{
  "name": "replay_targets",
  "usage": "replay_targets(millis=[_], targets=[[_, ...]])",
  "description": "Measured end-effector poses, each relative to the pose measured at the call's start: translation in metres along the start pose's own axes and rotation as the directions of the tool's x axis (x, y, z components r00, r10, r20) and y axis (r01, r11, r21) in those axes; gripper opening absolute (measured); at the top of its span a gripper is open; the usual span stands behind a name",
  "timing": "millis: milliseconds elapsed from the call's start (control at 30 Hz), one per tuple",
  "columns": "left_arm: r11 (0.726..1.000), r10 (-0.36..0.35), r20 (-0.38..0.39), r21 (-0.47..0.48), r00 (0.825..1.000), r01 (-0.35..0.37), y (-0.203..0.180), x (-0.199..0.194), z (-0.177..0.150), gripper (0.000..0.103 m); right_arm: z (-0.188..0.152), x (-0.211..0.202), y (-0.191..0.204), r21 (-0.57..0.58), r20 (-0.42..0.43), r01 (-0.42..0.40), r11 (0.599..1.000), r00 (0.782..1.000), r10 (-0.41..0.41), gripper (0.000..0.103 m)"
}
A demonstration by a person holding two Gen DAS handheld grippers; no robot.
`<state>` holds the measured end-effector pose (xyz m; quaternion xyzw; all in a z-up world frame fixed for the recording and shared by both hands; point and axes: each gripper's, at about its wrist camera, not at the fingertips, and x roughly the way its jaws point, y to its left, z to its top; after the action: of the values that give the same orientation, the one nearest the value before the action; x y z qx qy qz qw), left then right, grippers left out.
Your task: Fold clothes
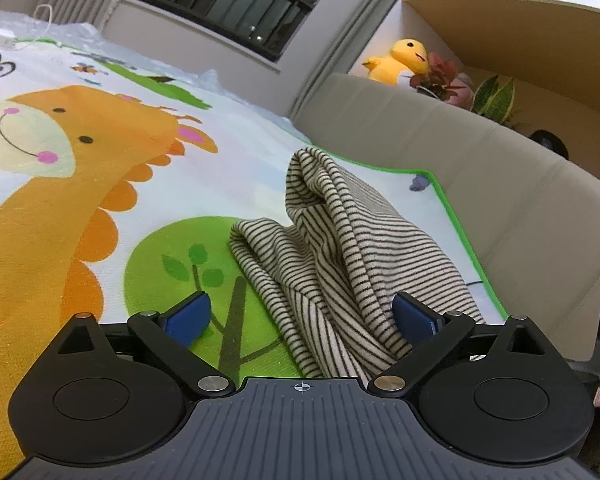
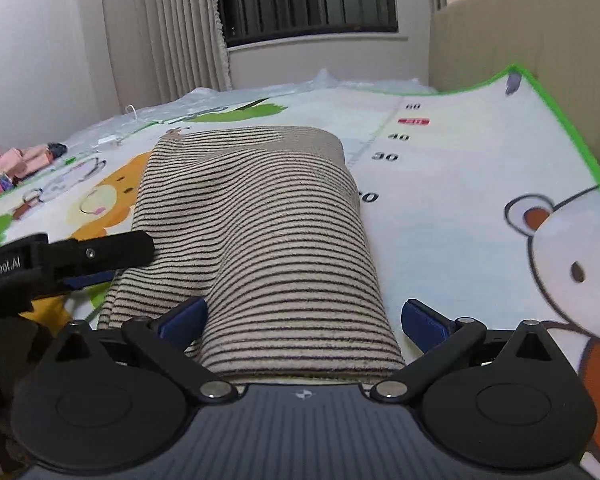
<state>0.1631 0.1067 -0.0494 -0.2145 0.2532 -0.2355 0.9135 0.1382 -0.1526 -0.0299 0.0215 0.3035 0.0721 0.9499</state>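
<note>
Both the left gripper [image 1: 300, 314] and right gripper [image 2: 304, 320] are released around a striped garment [image 2: 260, 220] on a mat [image 2: 460, 200]. Likely mid-fold; next, clench an edge

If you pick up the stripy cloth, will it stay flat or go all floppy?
Probably floppy: the striped garment already sags in soft folds on the play mat. It looks like light knit, so it likely droops and won't roll.

Home, looks like a living room or kid's play area. Cartoon play mat [image 1: 100, 208] with giraffe and bear prints lies under both grippers. Beige sofa [image 1: 480, 184] ahead-right of the left gripper, yellow plush duck [image 1: 404, 60] and potted plants [image 1: 496, 98] behind it. Curtains [image 2: 172, 28] and barred window [image 2: 308, 0] straight ahead of the right gripper.
</note>
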Motion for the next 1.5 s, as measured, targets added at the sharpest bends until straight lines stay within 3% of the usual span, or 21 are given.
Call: replay_targets(millis=[233,433,1500], targets=[[0.999,0.039,0.023,0.015,0.999,-0.040,-0.003,-0.010,-0.001,0.099,0.001,-0.002,0.028,0.009,0.018,0.140,0.990,0.990,-0.140,0.103],[0.997,0.074,0.028,0.032,0.997,-0.075,-0.005,-0.016,-0.005,0.102,-0.012,-0.007,0.005,0.147,0.023,0.075,0.986,0.997,-0.080,0.103],[0.996,0.077,0.026,0.037,0.997,-0.078,-0.005,-0.013,-0.003,0.102,-0.018,-0.006,-0.005,0.203,0.067,0.010,0.979,0.997,-0.024,0.103]])
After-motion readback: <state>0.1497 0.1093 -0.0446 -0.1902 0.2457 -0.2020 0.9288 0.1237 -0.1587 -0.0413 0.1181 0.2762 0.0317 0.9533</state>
